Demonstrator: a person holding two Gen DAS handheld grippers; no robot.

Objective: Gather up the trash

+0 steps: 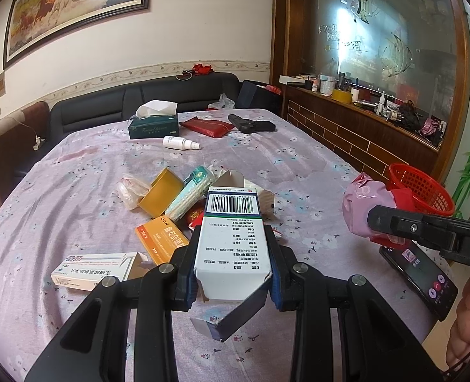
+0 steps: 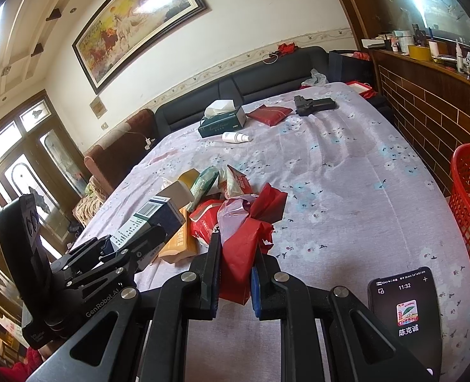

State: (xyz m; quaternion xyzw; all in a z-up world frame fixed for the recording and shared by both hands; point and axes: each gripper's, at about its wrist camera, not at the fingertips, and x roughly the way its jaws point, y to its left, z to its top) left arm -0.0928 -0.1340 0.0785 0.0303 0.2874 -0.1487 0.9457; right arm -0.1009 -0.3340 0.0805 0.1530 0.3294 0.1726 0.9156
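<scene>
A wide table under a lilac flower-printed cloth [image 1: 85, 191] carries everything, with a red plastic lattice basket [image 1: 421, 189] standing off its right edge. Only the right wrist view shows the windowed doors at the left and the lit screen of a black phone [image 2: 405, 310] at the near right edge; only the left wrist view shows the barcode face of the white medicine carton [image 1: 231, 242] and a second long white pill box [image 1: 94, 269] at the near left edge. Mid-table lies a heap of litter: an orange flat box [image 1: 160, 238], a yellow open carton [image 1: 163, 195] and a green-patterned tissue pack [image 1: 193, 191]. The left gripper [image 1: 233, 248] clamps the white carton by its long sides, both pads pressed on it, its torn flap hanging below. The right gripper [image 2: 236, 254] is pinched tight on a crumpled red-and-pink plastic bag [image 2: 246, 242], which bulges forward past the fingertips above the near edge.
</scene>
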